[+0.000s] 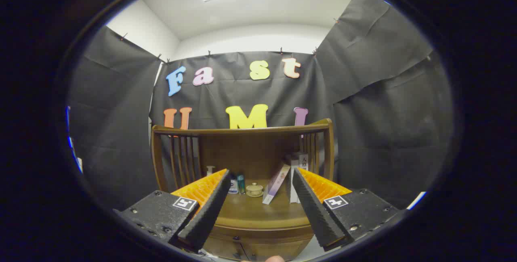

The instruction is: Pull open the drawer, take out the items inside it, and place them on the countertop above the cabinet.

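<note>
A wooden cabinet [258,225] stands ahead of me, its countertop [258,211] enclosed by a slatted wooden rail [242,131] at the back and sides. My gripper [260,175] is open, its black and orange fingers [206,209] spread wide with nothing between them, held above the countertop's front. The drawer front [250,246] sits below the top's front edge, between and beneath the fingers, and looks closed. Its contents are hidden.
Several small items stand at the back of the countertop: a white pump bottle [209,170], small bottles [237,184], a little lidded pot [254,189], leaning books [276,183] and a box [298,169]. A fingertip [274,258] shows below the drawer front.
</note>
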{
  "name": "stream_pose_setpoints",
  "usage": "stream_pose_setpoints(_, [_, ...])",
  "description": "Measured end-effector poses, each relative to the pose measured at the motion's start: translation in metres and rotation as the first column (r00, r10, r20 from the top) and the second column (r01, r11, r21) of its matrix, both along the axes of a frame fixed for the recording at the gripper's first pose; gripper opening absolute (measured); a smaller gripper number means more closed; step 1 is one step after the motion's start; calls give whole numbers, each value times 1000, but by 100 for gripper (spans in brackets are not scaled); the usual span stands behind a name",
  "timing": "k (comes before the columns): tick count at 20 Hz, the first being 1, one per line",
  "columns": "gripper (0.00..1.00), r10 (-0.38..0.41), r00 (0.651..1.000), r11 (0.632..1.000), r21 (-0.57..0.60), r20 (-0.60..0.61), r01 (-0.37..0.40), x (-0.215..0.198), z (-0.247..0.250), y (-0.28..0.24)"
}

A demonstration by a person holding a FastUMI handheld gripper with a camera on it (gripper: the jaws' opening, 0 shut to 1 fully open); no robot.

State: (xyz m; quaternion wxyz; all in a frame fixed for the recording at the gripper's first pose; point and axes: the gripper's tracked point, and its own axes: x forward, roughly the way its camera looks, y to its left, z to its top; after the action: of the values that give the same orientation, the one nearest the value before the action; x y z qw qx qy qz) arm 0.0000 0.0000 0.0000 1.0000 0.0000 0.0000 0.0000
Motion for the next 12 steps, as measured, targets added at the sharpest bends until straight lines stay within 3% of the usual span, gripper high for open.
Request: stream_pose_setpoints(12, [99,36,999,999,18,27,-37,0,7,23])
